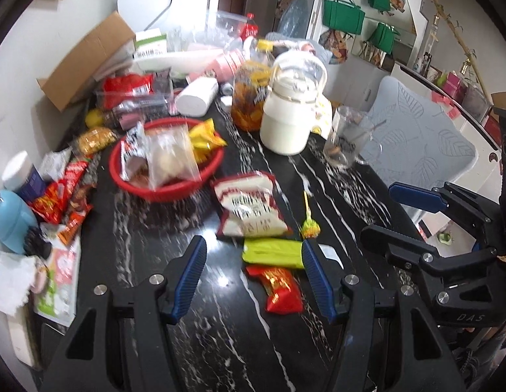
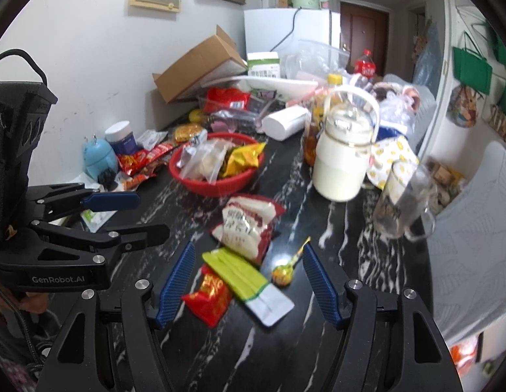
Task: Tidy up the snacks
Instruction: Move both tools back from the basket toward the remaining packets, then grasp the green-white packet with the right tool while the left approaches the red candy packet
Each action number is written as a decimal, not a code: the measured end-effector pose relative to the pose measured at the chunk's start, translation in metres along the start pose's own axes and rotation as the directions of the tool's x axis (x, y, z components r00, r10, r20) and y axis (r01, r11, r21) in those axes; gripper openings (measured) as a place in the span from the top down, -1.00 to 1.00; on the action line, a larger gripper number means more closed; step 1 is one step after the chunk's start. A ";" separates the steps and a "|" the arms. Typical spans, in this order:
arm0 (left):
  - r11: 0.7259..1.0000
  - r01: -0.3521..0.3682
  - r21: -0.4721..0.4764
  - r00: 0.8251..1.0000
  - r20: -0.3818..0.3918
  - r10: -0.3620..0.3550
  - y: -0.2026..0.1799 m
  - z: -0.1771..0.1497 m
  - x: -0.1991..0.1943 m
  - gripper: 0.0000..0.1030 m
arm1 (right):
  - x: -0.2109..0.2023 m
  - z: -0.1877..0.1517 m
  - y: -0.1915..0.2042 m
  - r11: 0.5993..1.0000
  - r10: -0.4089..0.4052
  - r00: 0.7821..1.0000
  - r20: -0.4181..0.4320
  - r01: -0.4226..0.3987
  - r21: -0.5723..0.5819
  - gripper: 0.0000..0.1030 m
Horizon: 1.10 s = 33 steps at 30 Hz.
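From the left wrist, the left gripper [image 1: 254,272] is being held tilted down over the black marbled table [image 1: 174,343], its jaws spread with nothing pinched between them. A red packet [image 1: 282,290] and a green packet [image 1: 272,253] are lying just inside its right finger, on the table. Beyond them a red-and-white bag [image 1: 248,207] and a lollipop [image 1: 309,222] are lying loose, and farther back a red basket [image 1: 138,189] is being filled by several snack bags. The right gripper [image 1: 380,210] is being seen at the right edge, angled inward, its jaws apart and empty. From the right wrist, the right gripper [image 2: 248,274] is being pointed down at the same cluster, its jaws spread wide; the red packet [image 2: 209,299], green packet [image 2: 233,269] and lollipop [image 2: 284,272] are lying between its fingers untouched. The red-and-white bag [image 2: 248,225] is lying just beyond, with the basket [image 2: 217,184] behind it. The left gripper [image 2: 145,214] is being held at the left, jaws apart.
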<state>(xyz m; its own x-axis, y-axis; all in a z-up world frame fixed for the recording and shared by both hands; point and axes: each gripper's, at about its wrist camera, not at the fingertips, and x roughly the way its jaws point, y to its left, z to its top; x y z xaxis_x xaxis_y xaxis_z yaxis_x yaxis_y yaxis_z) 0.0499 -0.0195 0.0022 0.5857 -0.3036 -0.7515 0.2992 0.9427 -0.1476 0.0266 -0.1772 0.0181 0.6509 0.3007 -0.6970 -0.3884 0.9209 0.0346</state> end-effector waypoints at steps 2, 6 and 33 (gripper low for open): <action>1.000 0.007 -0.007 1.000 -0.014 -0.007 -0.001 -0.005 0.005 -0.15 | 0.003 -0.008 -0.002 1.000 -0.002 1.000 -0.015 0.002 0.006 -0.33; 1.000 0.018 -0.004 0.999 -0.043 -0.019 -0.005 -0.015 0.015 -0.15 | 0.010 -0.021 -0.005 1.000 0.006 0.999 -0.044 -0.005 0.015 -0.33; 1.000 -0.003 0.007 0.979 -0.202 0.004 -0.019 -0.049 0.089 -0.15 | 0.069 -0.076 -0.025 0.999 0.008 0.979 -0.202 0.001 0.046 -0.33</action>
<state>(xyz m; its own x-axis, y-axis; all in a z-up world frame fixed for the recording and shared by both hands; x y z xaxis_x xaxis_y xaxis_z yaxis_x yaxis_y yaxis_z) 0.0596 -0.0581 -0.0935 0.4232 -0.2654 -0.8663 0.3029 0.9426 -0.1408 0.0314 -0.1984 -0.0856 0.5023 0.2517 -0.8272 -0.3571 0.9317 0.0667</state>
